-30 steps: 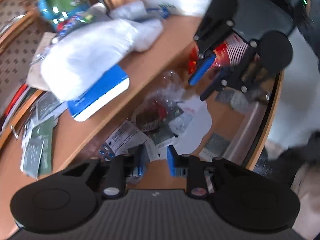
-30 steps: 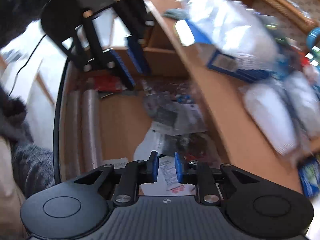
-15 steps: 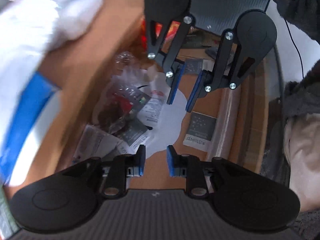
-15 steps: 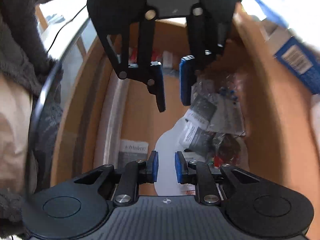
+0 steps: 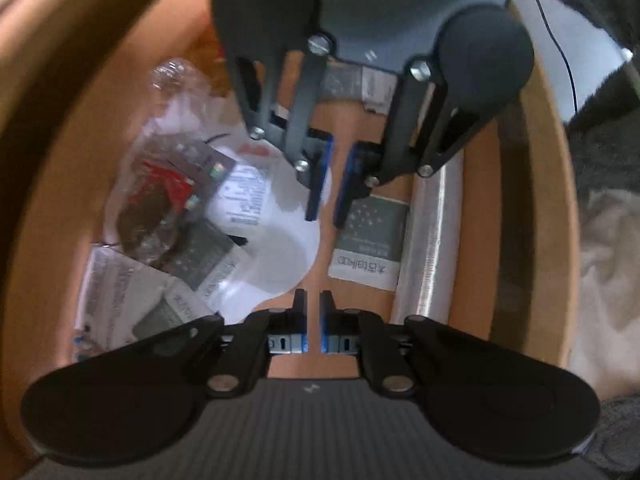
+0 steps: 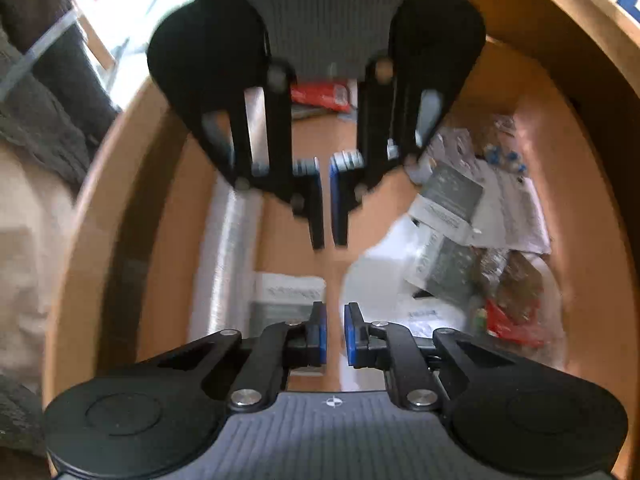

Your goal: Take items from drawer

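Observation:
Both grippers hang over the open wooden drawer (image 5: 476, 208), facing each other. My left gripper (image 5: 313, 302) has its jaws nearly together with a narrow gap and nothing between them. My right gripper (image 6: 335, 312) stands the same way, empty. In the left wrist view the right gripper (image 5: 327, 216) hovers over a grey-green sachet (image 5: 370, 236) and a white sheet (image 5: 276, 248). In the right wrist view the left gripper (image 6: 327, 244) hangs above the drawer floor, and the sachet (image 6: 280, 300) lies just under my right fingertips. A clear bag with red and brown contents (image 5: 156, 204) lies among more packets.
A silvery foil roll (image 5: 430, 240) lies along one drawer side; it also shows in the right wrist view (image 6: 228, 260). A red packet (image 6: 320, 96) lies at the far end. Loose papers and sachets (image 6: 460, 200) fill the other side. The person's dark sleeve (image 6: 36, 100) is close by.
Both grippers have swung from the cluttered desktop down over the drawer and come closer to its floor. Their jaws have narrowed a little. Nothing has been picked up.

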{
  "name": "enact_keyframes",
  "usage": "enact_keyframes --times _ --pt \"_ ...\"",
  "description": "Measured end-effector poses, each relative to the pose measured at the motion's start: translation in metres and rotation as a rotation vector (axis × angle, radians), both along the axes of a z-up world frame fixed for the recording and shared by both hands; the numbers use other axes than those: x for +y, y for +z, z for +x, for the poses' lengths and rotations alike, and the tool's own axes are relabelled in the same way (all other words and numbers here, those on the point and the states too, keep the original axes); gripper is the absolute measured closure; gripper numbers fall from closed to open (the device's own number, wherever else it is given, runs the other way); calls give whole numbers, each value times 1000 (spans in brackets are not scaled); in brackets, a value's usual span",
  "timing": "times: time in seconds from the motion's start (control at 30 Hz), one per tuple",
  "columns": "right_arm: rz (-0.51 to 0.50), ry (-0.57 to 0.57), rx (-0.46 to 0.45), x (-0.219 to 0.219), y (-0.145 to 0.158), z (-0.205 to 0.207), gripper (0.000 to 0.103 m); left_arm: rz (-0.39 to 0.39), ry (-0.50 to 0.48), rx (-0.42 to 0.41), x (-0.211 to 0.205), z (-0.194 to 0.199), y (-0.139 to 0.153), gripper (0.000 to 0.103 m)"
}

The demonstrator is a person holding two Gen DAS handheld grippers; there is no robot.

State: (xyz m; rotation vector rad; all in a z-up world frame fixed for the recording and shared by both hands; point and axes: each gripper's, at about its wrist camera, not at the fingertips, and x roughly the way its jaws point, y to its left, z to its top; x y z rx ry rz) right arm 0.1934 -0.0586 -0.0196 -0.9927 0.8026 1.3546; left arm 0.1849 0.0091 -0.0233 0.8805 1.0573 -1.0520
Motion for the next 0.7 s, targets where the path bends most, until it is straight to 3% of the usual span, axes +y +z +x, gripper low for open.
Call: enact_keyframes --times 0.13,0.17,0.2,0.3,0.37,0.53,0.7 --pt "-16 -14 22 1 -8 1 93 -30 3 28 -6 0 -1 88" --pt "-32 -8 25 2 -11 -1 93 -40 4 30 -7 0 0 75" --pt "-48 -2 27 2 -15 -2 93 -53 5 34 -8 -1 0 68" --pt "-57 1 43 3 -17 -3 93 -64 16 43 -9 -1 -2 56" --pt "-62 0 47 3 -18 -3 92 -60 21 54 -10 -1 -2 52" --pt "-64 -22 103 2 -19 2 74 -53 31 79 -15 3 -7 49" --pt "-60 -57 142 2 -21 8 75 -49 32 67 -19 3 -6 47"
